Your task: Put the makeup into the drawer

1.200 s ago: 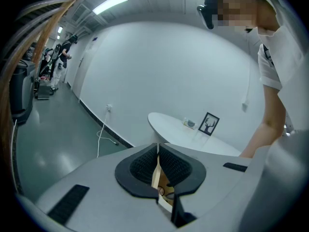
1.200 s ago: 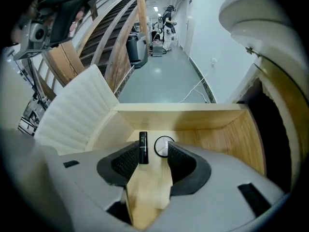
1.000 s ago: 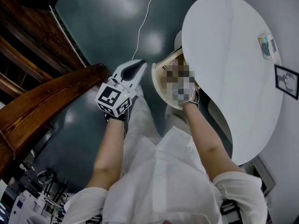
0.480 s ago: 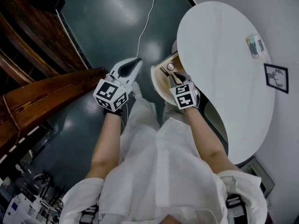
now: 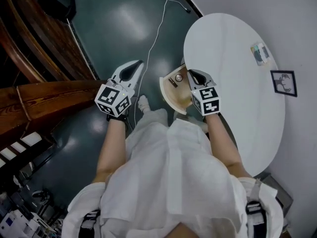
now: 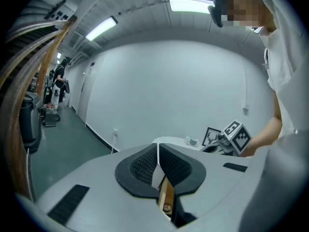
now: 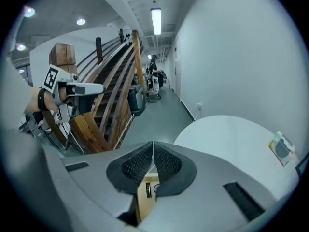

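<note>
Risen above the drawer (image 5: 170, 93) by the white table (image 5: 237, 83), right gripper (image 5: 191, 73) just closed, seemingly empty; left gripper (image 5: 138, 64) closed.

Shown are a white table (image 5: 237, 58), a pale wooden drawer (image 5: 174, 97), a dark teal floor (image 5: 114, 24) and brown wooden rails (image 5: 44, 103); black-and-white square markers are carried on the grey left gripper (image 5: 137, 63) and right gripper (image 5: 191, 73).

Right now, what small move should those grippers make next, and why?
Probably lower the right gripper to the wooden drawer and push it closed: it stands open under the white table with makeup items inside, and this gripper and the left gripper are both shut, empty.
</note>
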Available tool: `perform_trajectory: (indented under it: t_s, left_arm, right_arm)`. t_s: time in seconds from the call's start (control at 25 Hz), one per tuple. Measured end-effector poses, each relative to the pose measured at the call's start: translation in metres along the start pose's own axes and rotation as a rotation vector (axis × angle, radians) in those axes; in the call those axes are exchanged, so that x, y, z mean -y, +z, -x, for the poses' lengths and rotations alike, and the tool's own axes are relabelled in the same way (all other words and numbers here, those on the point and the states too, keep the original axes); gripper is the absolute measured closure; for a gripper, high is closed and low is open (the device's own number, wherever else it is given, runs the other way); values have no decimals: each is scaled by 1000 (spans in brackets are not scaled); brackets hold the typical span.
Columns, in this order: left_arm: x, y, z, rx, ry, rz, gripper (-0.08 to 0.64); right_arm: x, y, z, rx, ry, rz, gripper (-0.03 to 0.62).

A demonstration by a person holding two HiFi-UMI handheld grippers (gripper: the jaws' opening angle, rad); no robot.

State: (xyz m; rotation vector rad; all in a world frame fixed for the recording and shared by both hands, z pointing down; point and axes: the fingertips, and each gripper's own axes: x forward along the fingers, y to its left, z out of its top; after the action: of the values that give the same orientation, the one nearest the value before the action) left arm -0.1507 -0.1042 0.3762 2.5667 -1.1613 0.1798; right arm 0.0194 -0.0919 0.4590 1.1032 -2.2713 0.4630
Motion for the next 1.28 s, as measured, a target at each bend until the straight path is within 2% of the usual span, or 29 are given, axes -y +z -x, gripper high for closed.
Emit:
perform_trajectory:
  t_s: [0.28, 0.44, 0.76, 0.96, 1.28]
  left_arm:
    - [-9, 67, 19, 123, 62, -74, 535]
    - [0, 97, 24, 180, 63, -118, 535]
    - [23, 146, 35, 272, 51, -198, 535]
    - [38, 166, 40, 313, 50, -226, 535]
    - [53, 180, 42, 335, 61, -252, 535]
  right_arm:
    - [41, 69, 60, 229, -77, -43, 577]
    - [57, 95, 99, 345, -120, -36, 578]
    - [88, 149, 184, 639, -189, -57, 580]
    - [95, 167, 218, 720, -200, -39, 581]
    - [89, 178, 230, 762, -191, 13, 583]
